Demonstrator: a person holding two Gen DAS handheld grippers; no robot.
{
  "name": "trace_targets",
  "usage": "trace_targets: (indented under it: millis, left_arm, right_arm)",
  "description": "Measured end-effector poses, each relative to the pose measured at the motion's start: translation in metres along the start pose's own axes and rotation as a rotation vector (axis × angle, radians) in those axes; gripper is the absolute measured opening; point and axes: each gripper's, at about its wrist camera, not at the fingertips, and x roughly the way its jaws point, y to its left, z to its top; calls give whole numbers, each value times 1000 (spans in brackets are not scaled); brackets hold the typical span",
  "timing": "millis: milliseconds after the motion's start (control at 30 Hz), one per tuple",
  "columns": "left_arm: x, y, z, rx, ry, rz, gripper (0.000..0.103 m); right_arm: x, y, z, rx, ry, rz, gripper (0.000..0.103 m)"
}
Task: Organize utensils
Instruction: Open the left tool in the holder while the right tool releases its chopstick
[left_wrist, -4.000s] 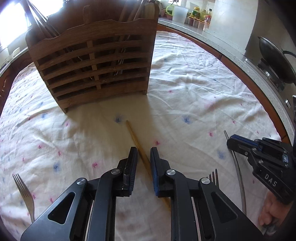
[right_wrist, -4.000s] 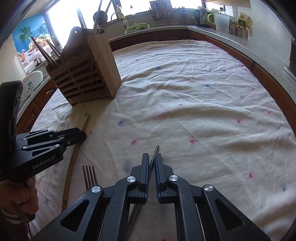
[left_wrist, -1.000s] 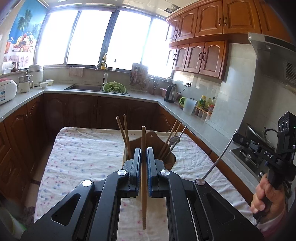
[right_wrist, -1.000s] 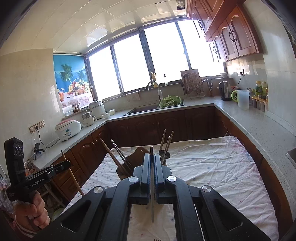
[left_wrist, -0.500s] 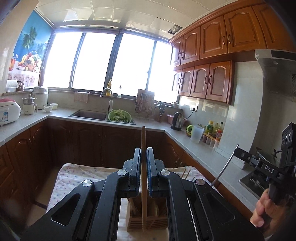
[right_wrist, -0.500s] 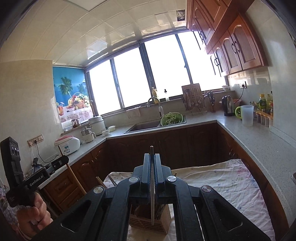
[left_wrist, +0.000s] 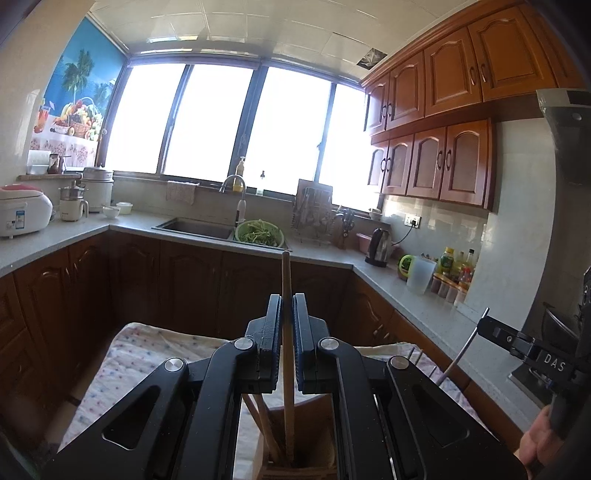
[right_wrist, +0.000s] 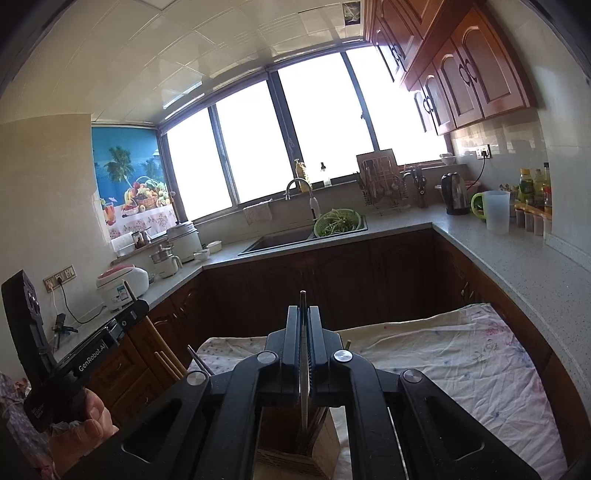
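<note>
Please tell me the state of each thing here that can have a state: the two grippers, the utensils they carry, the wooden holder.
Left gripper: shut on the wooden chopstick.
Wooden chopstick: upright, lower end inside the wooden holder.
Right gripper: shut on the metal utensil.
Metal utensil: upright, lower end above or in the holder, cannot tell.
Wooden holder: standing on the table, utensils in it.

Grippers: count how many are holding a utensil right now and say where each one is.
2. The left gripper clamps a wooden chopstick upright over the wooden holder; the right gripper clamps a thin metal utensil above the same holder.
</note>
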Motion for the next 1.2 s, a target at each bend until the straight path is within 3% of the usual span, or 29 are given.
trace_targets:
  millis: [333, 600, 1000, 1100, 1167, 1200]
  left_arm:
    - [12, 8, -48, -6, 111, 12, 5]
    - [11, 6, -47, 28, 117, 16, 5]
    - [10, 7, -44, 21, 140, 11, 6]
    - [6, 5, -44, 19, 146, -1, 7]
    - [2, 3, -45, 26, 146, -7, 12]
    - [-1, 2, -46, 26, 144, -9, 20]
  right_arm:
    - [23, -16, -39, 48, 93, -15, 3]
    - [35, -20, -53, 69, 149, -16, 0]
    - [33, -22, -51, 80, 157, -18, 1]
    - [31, -23, -51, 92, 153, -6, 7]
    - [29, -23, -52, 96, 150, -13, 10]
    - [28, -24, -53, 99, 150, -14, 15]
